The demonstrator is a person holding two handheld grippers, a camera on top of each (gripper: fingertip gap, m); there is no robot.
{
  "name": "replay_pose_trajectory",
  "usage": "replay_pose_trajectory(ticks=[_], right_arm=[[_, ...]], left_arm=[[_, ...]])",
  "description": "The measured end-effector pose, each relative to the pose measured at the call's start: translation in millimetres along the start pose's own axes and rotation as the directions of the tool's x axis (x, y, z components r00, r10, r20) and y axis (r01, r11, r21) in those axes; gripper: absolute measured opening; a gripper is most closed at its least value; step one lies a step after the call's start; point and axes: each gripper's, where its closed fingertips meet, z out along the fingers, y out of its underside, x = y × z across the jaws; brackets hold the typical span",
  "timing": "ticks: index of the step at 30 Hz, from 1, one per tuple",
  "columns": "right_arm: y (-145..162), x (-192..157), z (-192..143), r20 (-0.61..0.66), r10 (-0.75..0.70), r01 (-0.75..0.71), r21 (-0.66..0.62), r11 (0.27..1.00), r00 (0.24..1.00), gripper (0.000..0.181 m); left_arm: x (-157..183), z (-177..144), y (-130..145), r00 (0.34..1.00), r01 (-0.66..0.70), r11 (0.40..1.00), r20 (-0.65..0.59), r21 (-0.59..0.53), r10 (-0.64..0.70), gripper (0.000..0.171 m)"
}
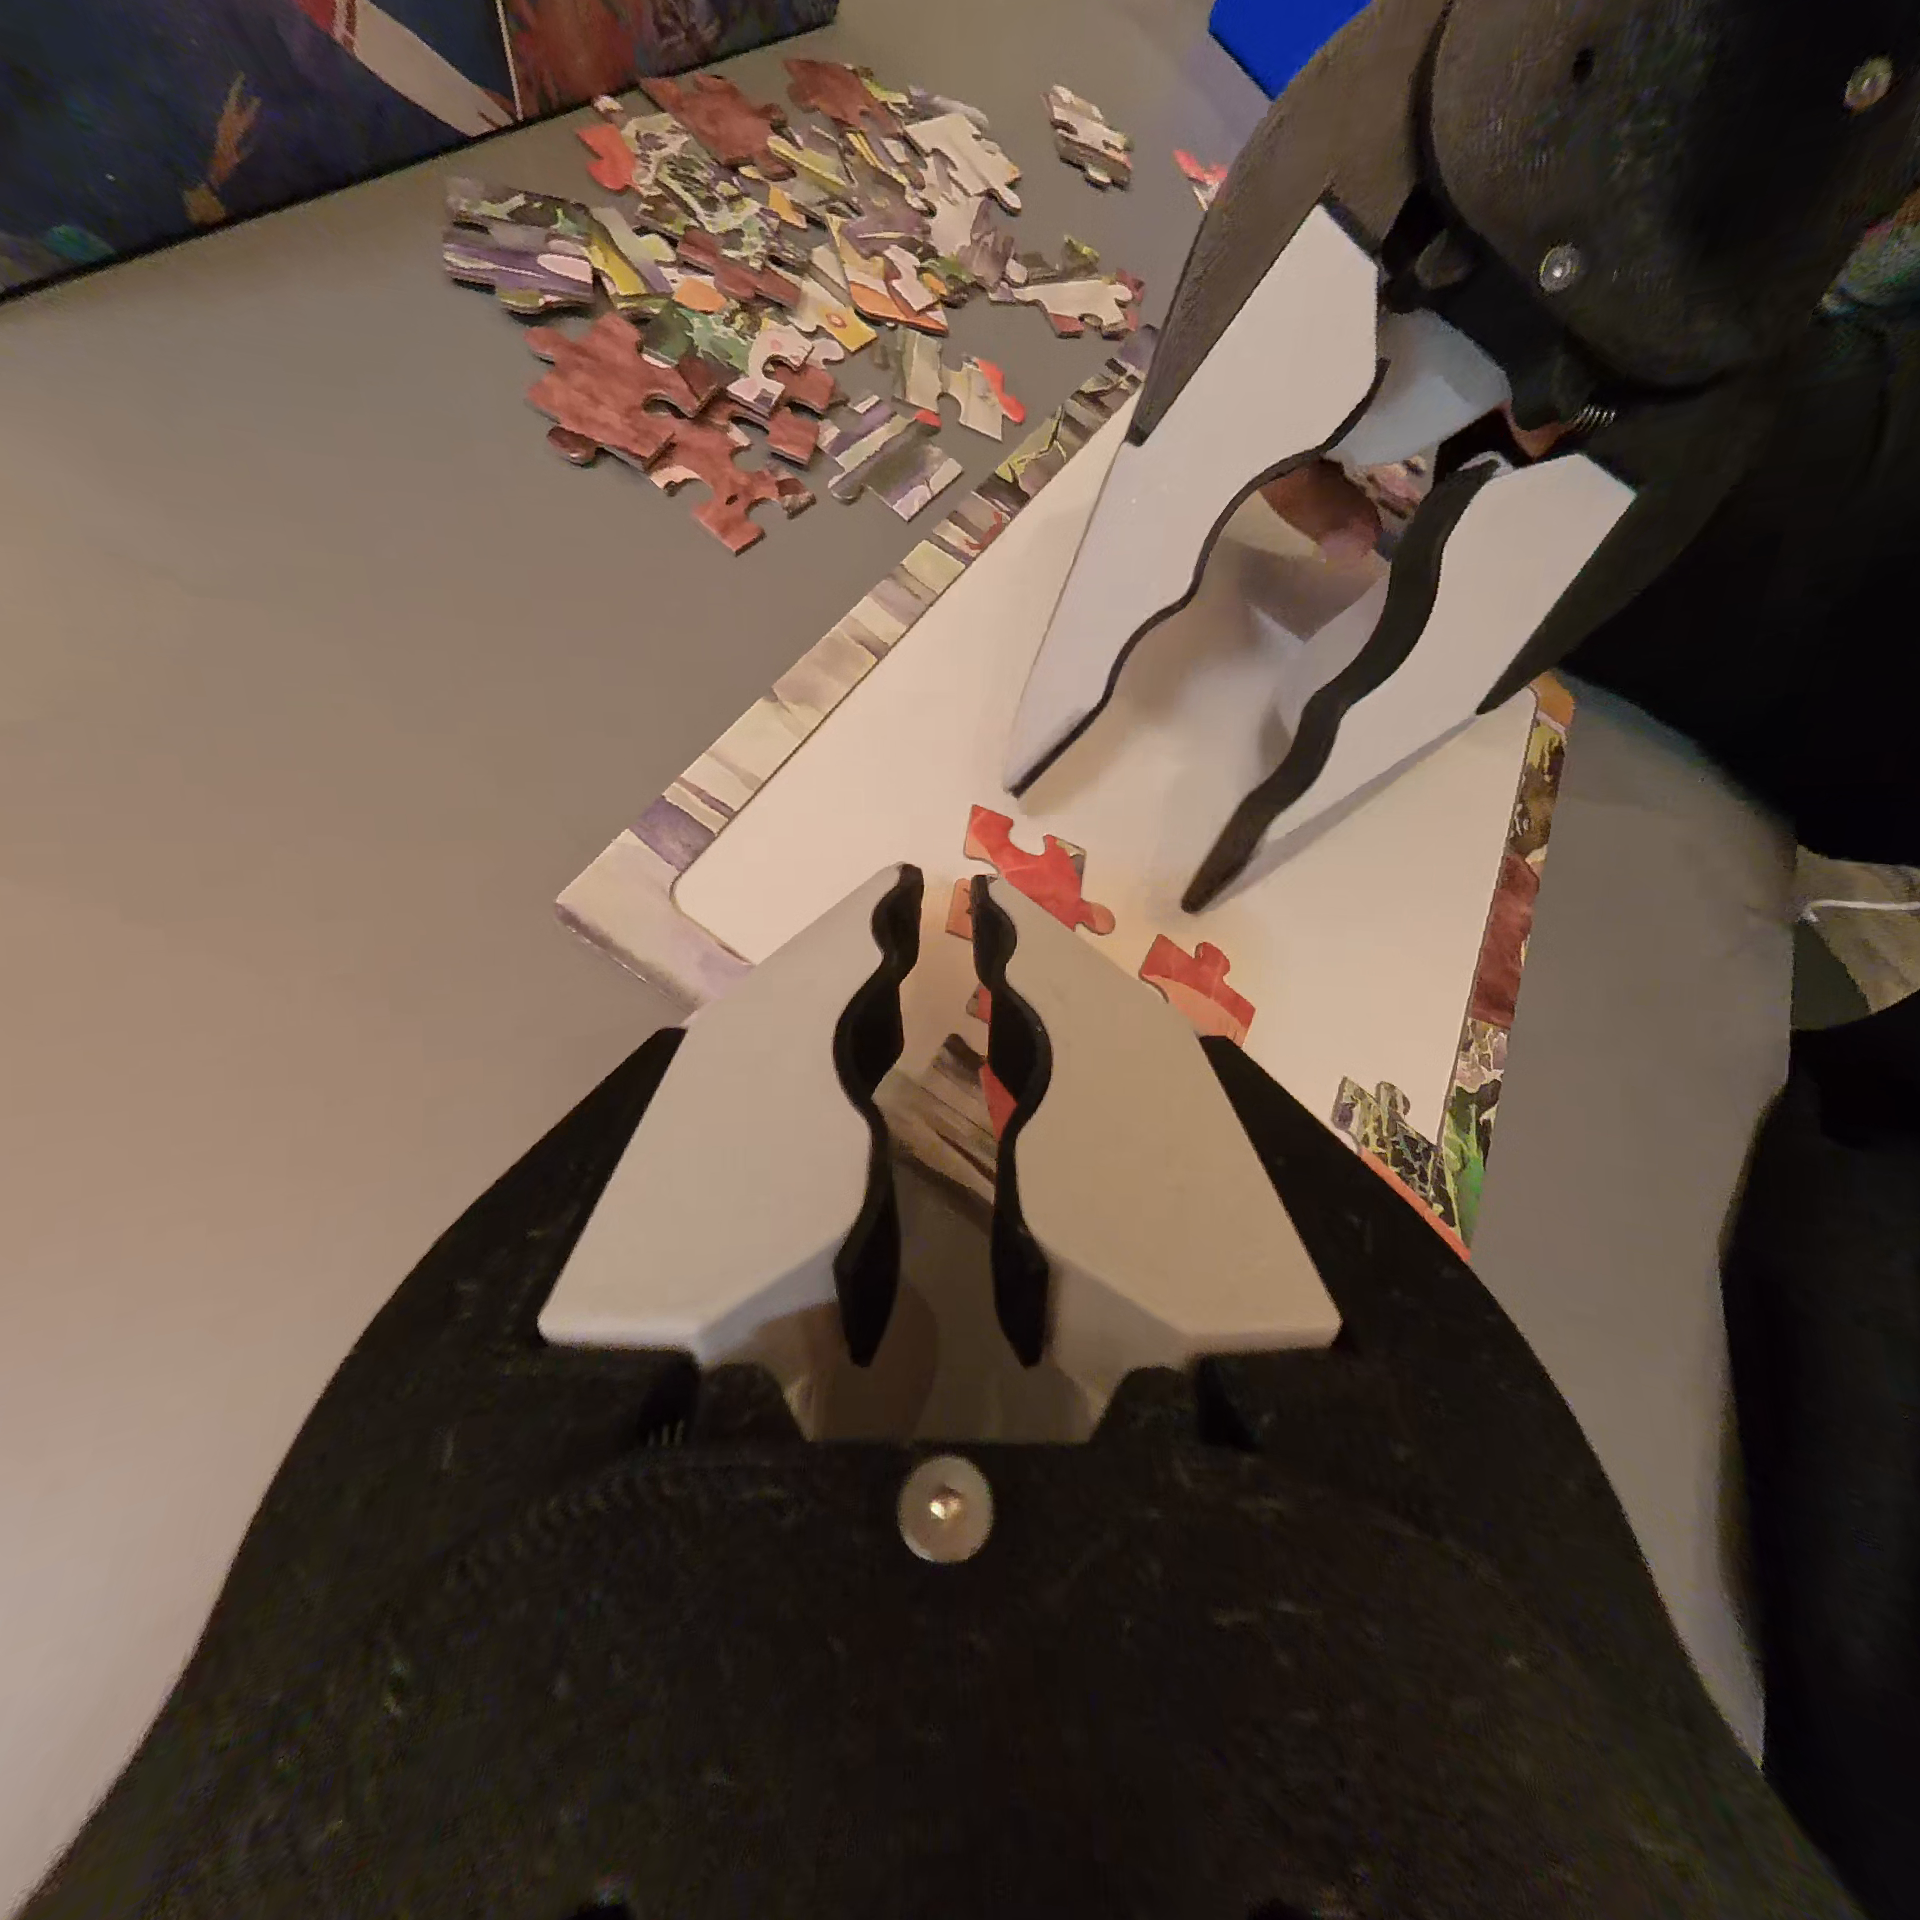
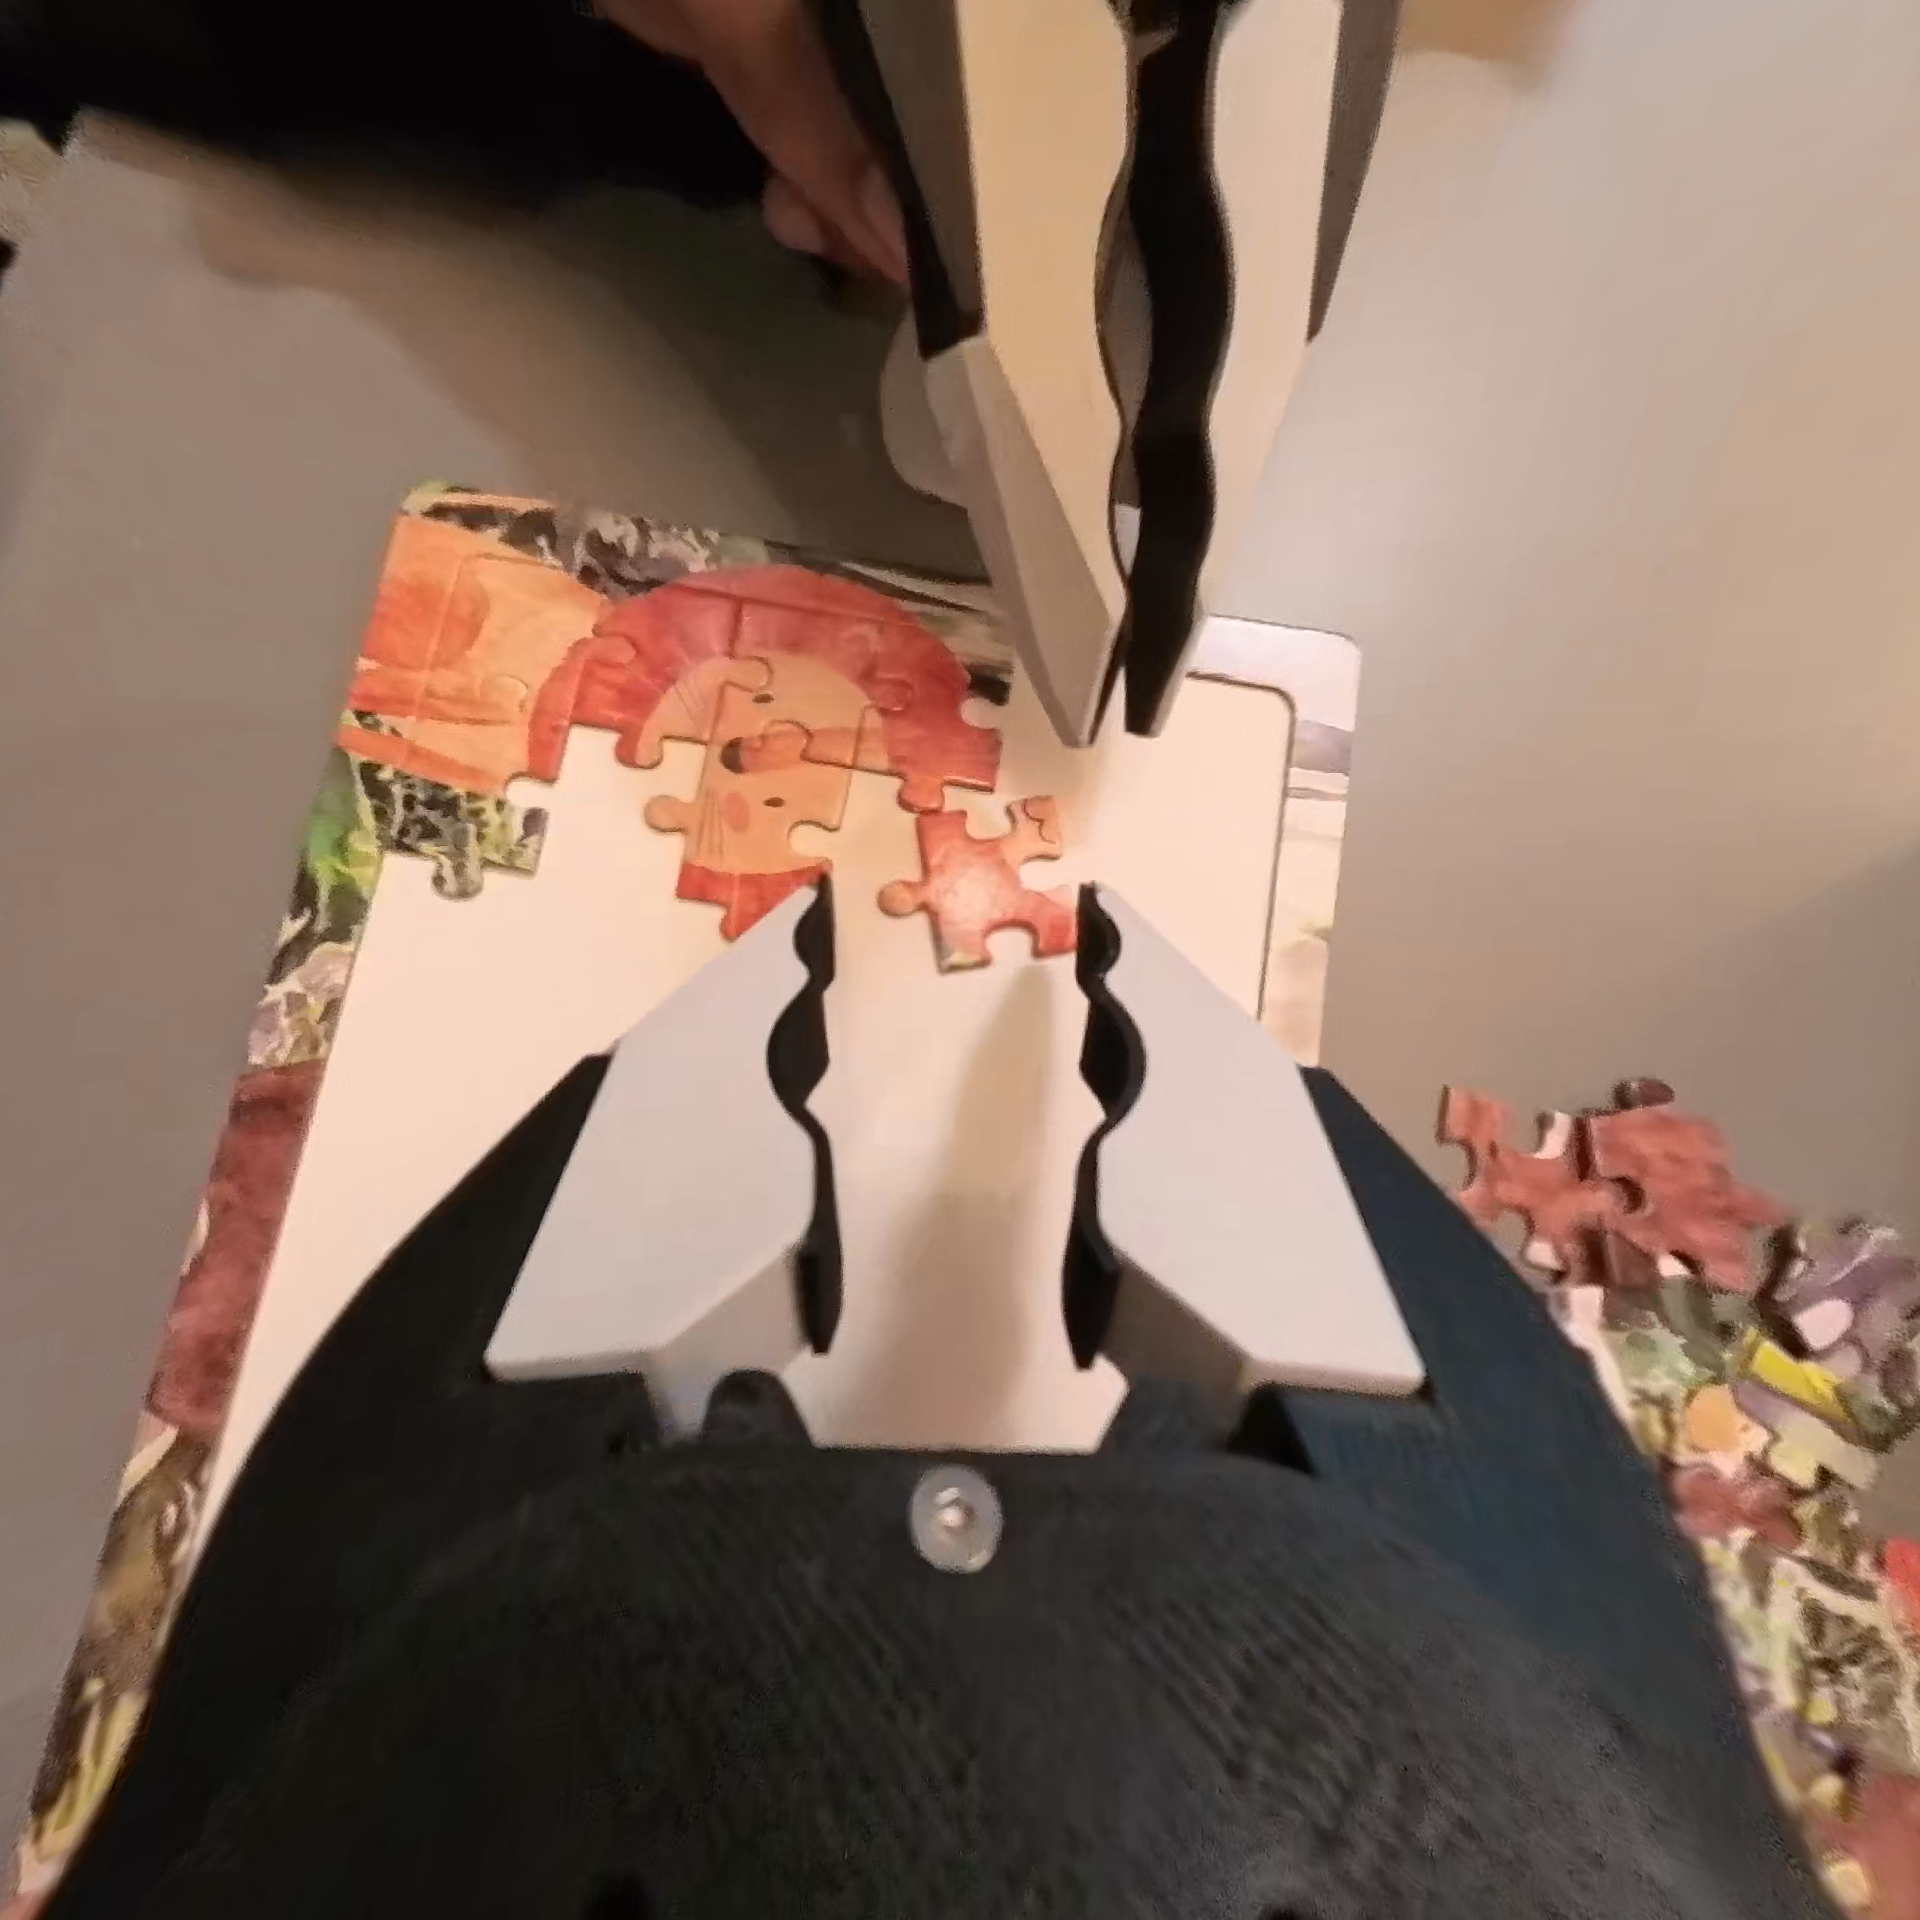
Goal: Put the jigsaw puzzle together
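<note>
The puzzle board (image 1: 1299, 831) is a white tray with a printed frame; it also shows in the right wrist view (image 2: 468, 987). A joined group of red and orange pieces with a lion face (image 2: 769, 727) fills its far corner. One loose red piece (image 2: 977, 883) lies on the white next to that group and shows in the left wrist view (image 1: 1039, 868). My right gripper (image 2: 956, 899) is open, its tips just over the loose piece, holding nothing; the left wrist view shows it too (image 1: 1110, 842). My left gripper (image 1: 948, 888) is nearly shut and empty, tips over the board (image 2: 1114, 722).
A pile of loose pieces (image 1: 769, 291) lies on the grey table beyond the board, at the right edge in the right wrist view (image 2: 1714, 1299). The puzzle box (image 1: 208, 125) stands at the far left. A person's hand (image 2: 831, 187) holds the left gripper. Left and right tips are no more than a few centimetres apart.
</note>
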Motion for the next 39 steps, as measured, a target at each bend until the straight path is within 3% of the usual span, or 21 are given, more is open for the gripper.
replay_pose_trajectory(ticks=[4, 12, 18, 30, 31, 34, 36, 39], right_arm=[[10.4, 8.7, 10.9, 0.020, -0.049, 0.050, -0.068, 0.996, 0.999, 0.048], [9.1, 4.6, 12.5, 0.069, -0.022, 0.020, 0.030, 0.999, 0.997, 0.036], [9.9, 5.4, 11.1, 0.032, -0.018, 0.017, 0.021, 1.000, 0.999, 0.027], [3.6, 3.6, 7.5, -0.022, 0.073, -0.072, 0.034, 0.997, 0.997, 0.026], [0.8, 3.3, 5.7, -0.026, 0.093, -0.092, 0.048, 0.995, 0.995, 0.000], [-8.3, -1.0, 1.3, -0.032, 0.171, -0.166, 0.108, 0.980, 0.985, 0.000], [-2.0, -6.9, 3.7, -0.038, 0.200, -0.197, 0.077, 0.977, 0.979, 0.007], [4.5, -0.4, 3.0, -0.124, 0.157, -0.150, 0.068, 0.986, 0.980, 0.011]], left_arm=[[-0.6, 2.3, 2.5, 1.000, 0.005, 1.000, -0.003, -0.010, -0.005, 0.007], [1.0, 4.6, 4.8, 1.000, -0.002, 1.000, -0.004, -0.027, 0.002, 0.007], [0.5, 4.5, 4.4, 1.000, -0.003, 1.000, -0.001, -0.025, 0.003, 0.007], [-0.1, 3.6, 3.3, 1.000, 0.010, 1.000, -0.007, -0.017, -0.010, 0.007], [-0.3, 3.7, 3.3, 1.000, 0.011, 1.000, -0.008, -0.017, -0.011, 0.007], [-0.3, 3.9, 3.8, 1.000, 0.010, 1.000, -0.007, -0.020, -0.011, 0.007], [-0.4, 4.1, 4.5, 1.000, 0.006, 1.000, -0.003, -0.025, -0.007, 0.008], [-1.0, 3.8, 4.9, 1.000, -0.005, 1.000, 0.009, -0.030, 0.005, 0.008]])
